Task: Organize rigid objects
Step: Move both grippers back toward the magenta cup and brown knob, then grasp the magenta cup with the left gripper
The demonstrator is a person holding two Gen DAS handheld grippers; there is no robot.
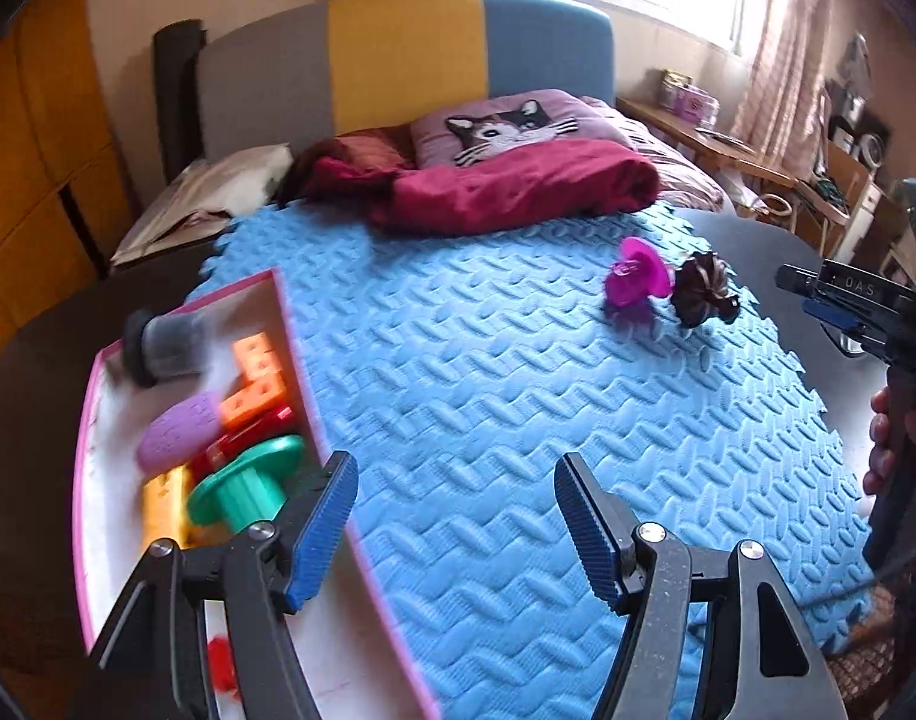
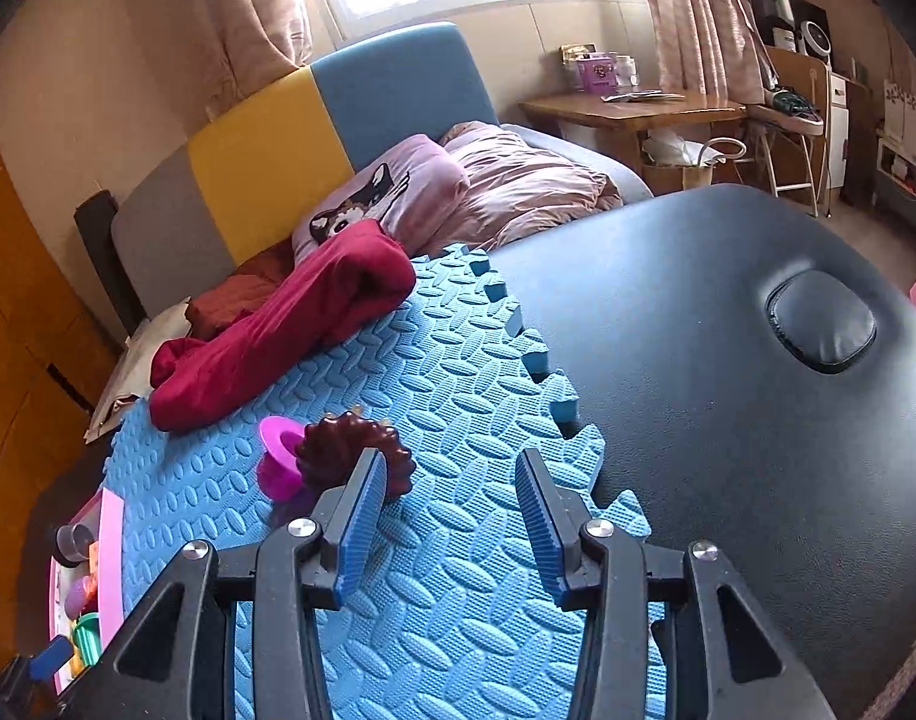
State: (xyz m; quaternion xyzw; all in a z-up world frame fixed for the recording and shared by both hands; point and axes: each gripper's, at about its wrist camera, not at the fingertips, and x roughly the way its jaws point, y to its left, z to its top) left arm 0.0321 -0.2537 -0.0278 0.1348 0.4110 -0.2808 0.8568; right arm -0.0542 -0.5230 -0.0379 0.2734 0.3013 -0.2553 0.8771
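Observation:
A magenta spool-shaped toy (image 1: 634, 281) and a dark brown ridged toy (image 1: 700, 294) lie side by side on the blue foam mat (image 1: 487, 390). They also show in the right wrist view: the magenta spool (image 2: 281, 456), the brown toy (image 2: 350, 450). A pink-rimmed white tray (image 1: 107, 480) on the left holds a green spool (image 1: 248, 489), orange blocks (image 1: 257, 384), a purple piece (image 1: 179, 438) and a grey cup (image 1: 164, 345). My left gripper (image 1: 455, 498) is open and empty beside the tray. My right gripper (image 2: 449, 495) is open and empty just right of the brown toy.
A dark red blanket (image 1: 517, 186) and a cat pillow (image 1: 505, 126) lie at the mat's far edge. The black padded table (image 2: 727, 348) extends to the right. A wooden desk (image 2: 631, 108) stands beyond it.

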